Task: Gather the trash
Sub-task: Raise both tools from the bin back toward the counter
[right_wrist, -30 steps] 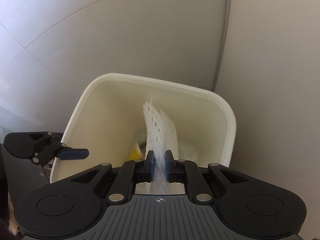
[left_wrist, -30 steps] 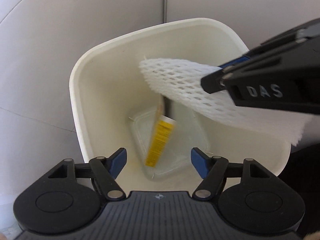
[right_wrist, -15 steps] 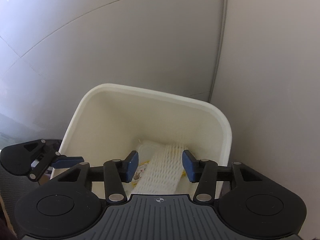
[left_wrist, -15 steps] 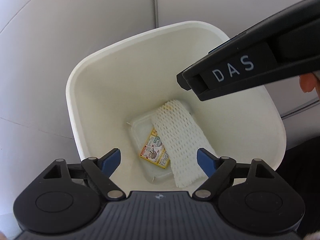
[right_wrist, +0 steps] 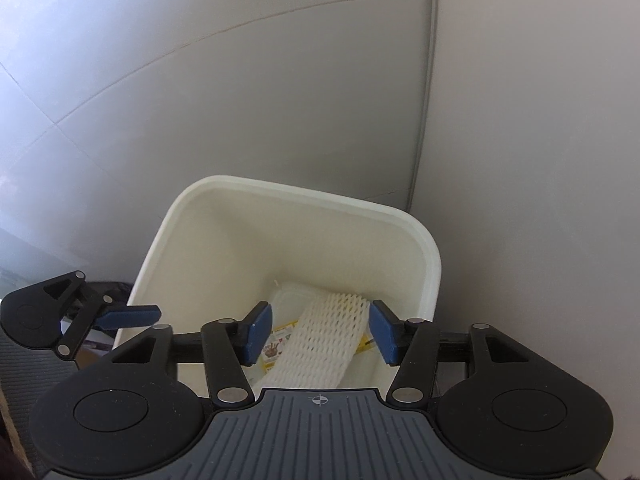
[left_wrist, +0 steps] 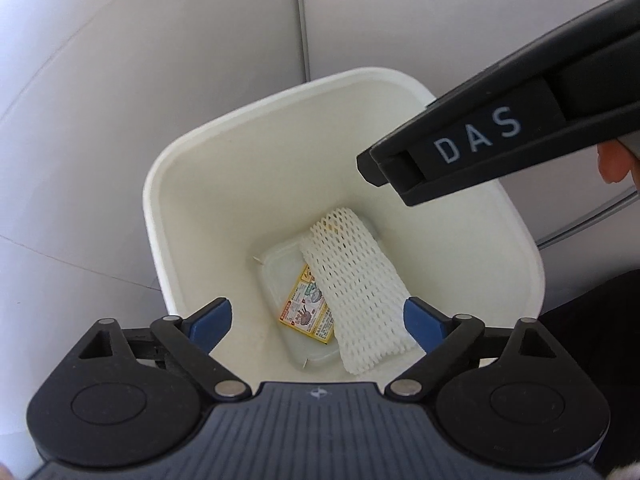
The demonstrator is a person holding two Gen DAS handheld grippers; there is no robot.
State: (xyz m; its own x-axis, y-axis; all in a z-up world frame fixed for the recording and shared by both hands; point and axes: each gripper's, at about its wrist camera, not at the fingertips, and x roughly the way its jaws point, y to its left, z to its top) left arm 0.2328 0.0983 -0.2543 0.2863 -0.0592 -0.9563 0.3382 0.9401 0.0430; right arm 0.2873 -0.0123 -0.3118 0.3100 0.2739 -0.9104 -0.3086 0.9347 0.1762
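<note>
A white foam net (left_wrist: 356,280) lies at the bottom of the cream waste bin (left_wrist: 152,200), across a yellow printed packet (left_wrist: 308,308) and a clear plastic tray (left_wrist: 276,276). My left gripper (left_wrist: 318,322) hangs above the bin's near rim, its jaws wide and still opening, with nothing between the pads. My right gripper (right_wrist: 322,334) is also over the bin, jaws opening and empty, and the foam net (right_wrist: 320,344) lies far below it. From the right wrist view, one blue finger (right_wrist: 128,316) of the left gripper shows at the bin's left side.
The bin (right_wrist: 432,264) stands in a corner of pale grey wall panels, with a vertical seam (left_wrist: 302,20) behind it. The right tool's black body (left_wrist: 480,140) reaches over the bin's right rim, and a person's fingertip (left_wrist: 612,164) shows behind it. A dark area lies at the lower right.
The right gripper was shut on the foam net above the bin; it opened and the net dropped inside. The yellow packet, falling earlier, now lies flat. The left jaws widened and that gripper pulled back.
</note>
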